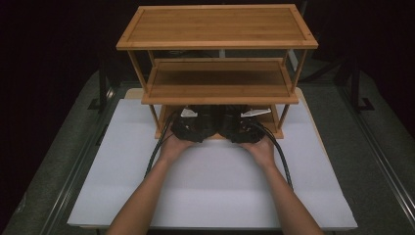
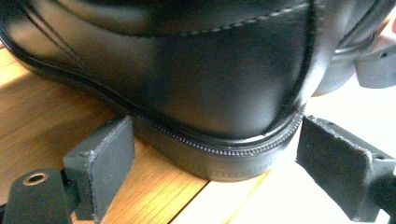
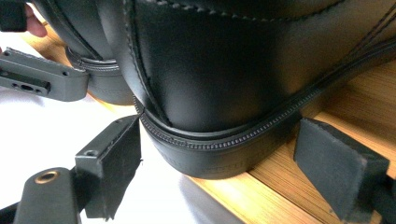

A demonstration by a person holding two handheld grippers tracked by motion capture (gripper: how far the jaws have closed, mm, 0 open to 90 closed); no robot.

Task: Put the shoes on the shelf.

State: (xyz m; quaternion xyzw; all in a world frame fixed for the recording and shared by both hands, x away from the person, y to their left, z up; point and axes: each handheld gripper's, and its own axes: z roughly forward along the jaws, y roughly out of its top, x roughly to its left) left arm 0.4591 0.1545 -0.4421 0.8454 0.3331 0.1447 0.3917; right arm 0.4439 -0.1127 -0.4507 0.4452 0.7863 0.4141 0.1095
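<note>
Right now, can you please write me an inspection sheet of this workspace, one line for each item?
Surface: white table top, bare in front of the rack.
Job's things: two black leather shoes, left shoe and right shoe, heels at the front edge of the bamboo rack's bottom shelf.
Clutter: nothing seen.
Grippers: left gripper and right gripper open, pads astride each heel, apart from it.
Cables: black cables trail beside both forearms.
Surroundings: dark room, grey floor.

My left gripper (image 2: 210, 154) straddles the heel of a black leather shoe (image 2: 196, 79), a sliver of room beside each pad. The low middle shelf (image 1: 220, 81) of the three-tier bamboo rack (image 1: 218, 27) caps my headroom; white surface (image 1: 210, 186) behind lies free.
</note>
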